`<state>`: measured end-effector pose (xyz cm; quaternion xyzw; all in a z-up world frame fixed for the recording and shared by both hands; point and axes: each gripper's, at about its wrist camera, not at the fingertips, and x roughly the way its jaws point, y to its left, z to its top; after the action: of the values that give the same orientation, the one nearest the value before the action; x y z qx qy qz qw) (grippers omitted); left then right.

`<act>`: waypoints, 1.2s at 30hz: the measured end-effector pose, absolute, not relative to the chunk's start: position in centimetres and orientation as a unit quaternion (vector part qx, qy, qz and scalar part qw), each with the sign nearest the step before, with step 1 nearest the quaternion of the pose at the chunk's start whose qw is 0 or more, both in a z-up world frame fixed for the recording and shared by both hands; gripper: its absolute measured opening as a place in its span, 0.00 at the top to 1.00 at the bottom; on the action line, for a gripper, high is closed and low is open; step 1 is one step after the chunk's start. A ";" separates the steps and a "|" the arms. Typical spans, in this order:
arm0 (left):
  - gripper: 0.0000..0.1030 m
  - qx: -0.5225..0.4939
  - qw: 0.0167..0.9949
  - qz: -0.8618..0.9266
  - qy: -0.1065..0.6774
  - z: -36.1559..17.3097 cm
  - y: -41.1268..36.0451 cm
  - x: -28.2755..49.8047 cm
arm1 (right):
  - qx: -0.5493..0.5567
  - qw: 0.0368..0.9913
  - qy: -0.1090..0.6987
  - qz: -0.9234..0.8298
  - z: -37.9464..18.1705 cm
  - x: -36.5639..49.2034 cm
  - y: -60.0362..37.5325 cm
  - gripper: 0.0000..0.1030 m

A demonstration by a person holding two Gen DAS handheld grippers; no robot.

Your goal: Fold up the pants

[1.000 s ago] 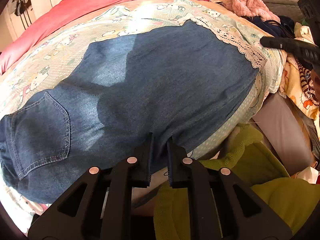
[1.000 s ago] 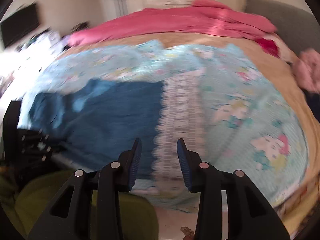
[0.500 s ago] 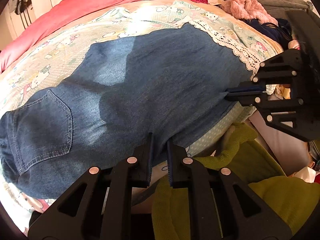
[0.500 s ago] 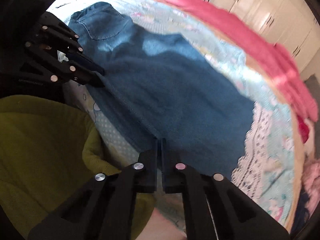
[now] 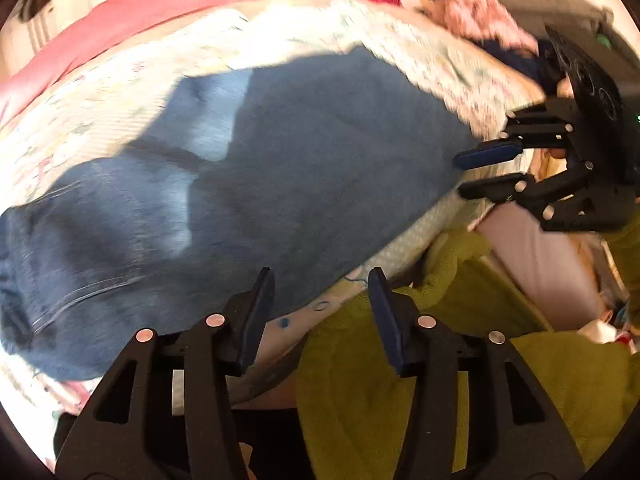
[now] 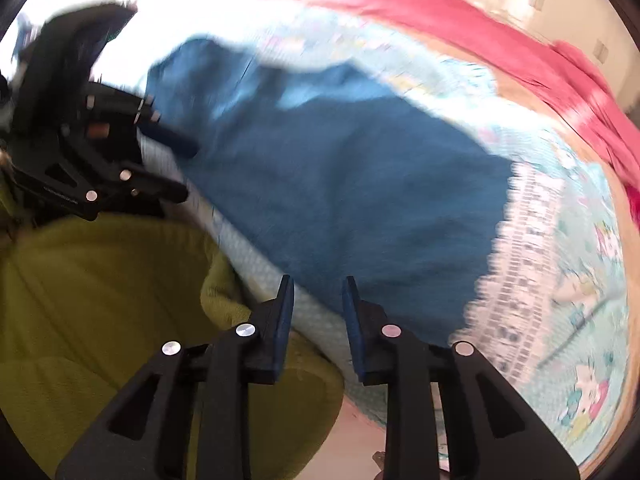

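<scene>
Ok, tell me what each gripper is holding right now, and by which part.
Nothing. The left gripper and right gripper are both open at the near edge of the jeans, with no denim pinched between their fingers.

place: home bedroom | evidence: bed with cartoon-print sheet [image 6: 580, 264], pink blanket [image 5: 160, 8], clothes pile [image 5: 480, 20]

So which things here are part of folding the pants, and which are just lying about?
Part of the job:
- denim pants
- left tool, open
- right tool, open

Lying about:
- pink blanket
- cartoon-print sheet
- fluffy pink garment
- green fabric
</scene>
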<state>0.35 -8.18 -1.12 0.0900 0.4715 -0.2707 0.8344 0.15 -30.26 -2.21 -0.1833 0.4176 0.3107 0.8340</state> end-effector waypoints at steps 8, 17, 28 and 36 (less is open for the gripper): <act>0.42 0.052 0.870 -0.121 0.475 -0.9 -2.4 3.2 | -0.081 0.871 0.445 0.192 -2.0 3.8 -36.7 0.71; 0.35 0.045 0.890 -0.076 0.448 -2.0 -0.2 4.8 | -0.044 0.868 0.469 0.161 -4.2 3.2 -38.8 0.69; 0.25 0.034 0.914 -0.130 0.384 4.0 -1.4 4.0 | -0.004 0.889 0.408 0.208 0.0 5.2 -35.3 0.48; 0.25 -0.018 0.888 -0.165 0.429 3.6 -3.9 12.7 | -0.029 0.894 0.407 0.184 -0.7 8.4 -33.9 0.47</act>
<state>12.72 -3.87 3.57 -0.0182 0.4286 -0.1650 0.8881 8.36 -33.92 -0.72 -0.0293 0.4071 0.1844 0.8941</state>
